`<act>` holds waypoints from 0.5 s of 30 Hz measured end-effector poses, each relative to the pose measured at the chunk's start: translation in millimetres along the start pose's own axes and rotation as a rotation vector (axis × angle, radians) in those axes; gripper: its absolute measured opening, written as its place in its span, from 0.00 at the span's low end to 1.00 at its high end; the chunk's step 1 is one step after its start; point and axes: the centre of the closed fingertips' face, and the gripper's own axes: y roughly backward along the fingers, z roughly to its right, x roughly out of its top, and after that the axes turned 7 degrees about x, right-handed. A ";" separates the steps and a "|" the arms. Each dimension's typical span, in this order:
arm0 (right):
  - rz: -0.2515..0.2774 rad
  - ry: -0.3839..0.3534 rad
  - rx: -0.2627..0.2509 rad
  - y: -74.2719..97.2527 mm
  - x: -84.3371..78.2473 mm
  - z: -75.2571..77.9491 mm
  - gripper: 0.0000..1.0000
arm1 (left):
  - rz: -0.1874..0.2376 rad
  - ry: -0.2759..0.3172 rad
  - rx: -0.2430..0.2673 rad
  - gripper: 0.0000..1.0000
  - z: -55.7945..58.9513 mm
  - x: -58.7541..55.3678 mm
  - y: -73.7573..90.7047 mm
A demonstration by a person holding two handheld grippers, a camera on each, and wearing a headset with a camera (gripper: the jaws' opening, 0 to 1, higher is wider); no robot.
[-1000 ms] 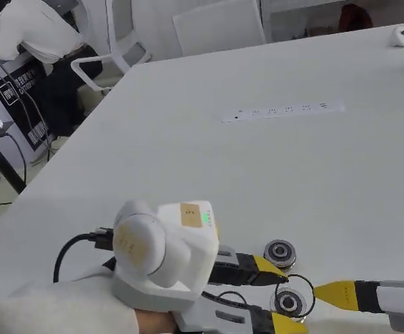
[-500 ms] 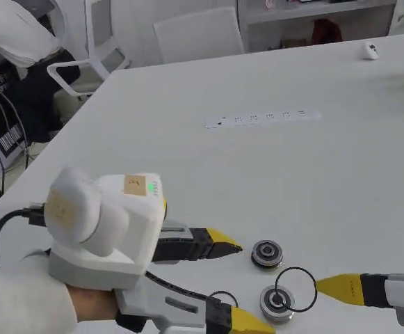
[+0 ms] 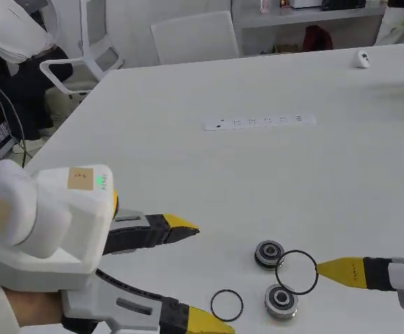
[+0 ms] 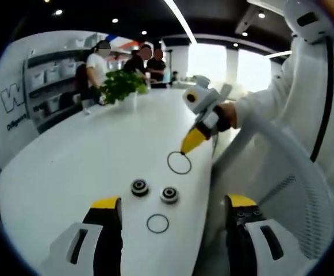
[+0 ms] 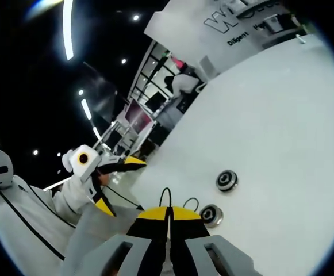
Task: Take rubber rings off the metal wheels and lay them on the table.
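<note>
- Slipping is the main risk I see. My right gripper (image 3: 321, 271) pinches a thin black rubber ring (image 3: 297, 271) only at its edge, and a loose pinch could let it spring away.
- The held ring hangs over the white counter (image 3: 257, 174), between the two small round metal wheels, one farther (image 3: 269, 253) and one nearer (image 3: 281, 300). If I let go here, I judge it could land on a wheel and not lie flat.
- A second thin black rubber ring (image 3: 227, 304) lies flat on the counter, just beside the nearer wheel. A careless sweep of my left gripper (image 3: 212, 278) could knock it or set a wheel rolling.
- Right jaws: closed tight together, with the ring's edge clamped between the yellow tips.
- Left jaws: spread wide, holding nothing, above the counter near the loose ring.
- I cannot tell whether either wheel has a ring on it.
</note>
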 end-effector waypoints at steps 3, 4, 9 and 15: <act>0.002 0.015 -0.001 -1.4 3.9 -6.0 0.00 | 0.003 0.002 0.026 0.76 -5.3 -1.4 8.5; 0.000 0.019 -0.001 -1.8 4.4 -7.6 0.00 | 0.009 0.008 0.037 0.76 -7.6 -1.5 12.9; -0.008 0.038 -0.004 -3.4 7.5 -16.8 0.00 | 0.033 0.030 0.085 0.78 -19.5 -4.3 31.8; -0.024 0.048 -0.013 -7.1 9.5 -23.3 0.00 | 0.057 0.056 0.129 0.80 -30.0 -10.3 50.7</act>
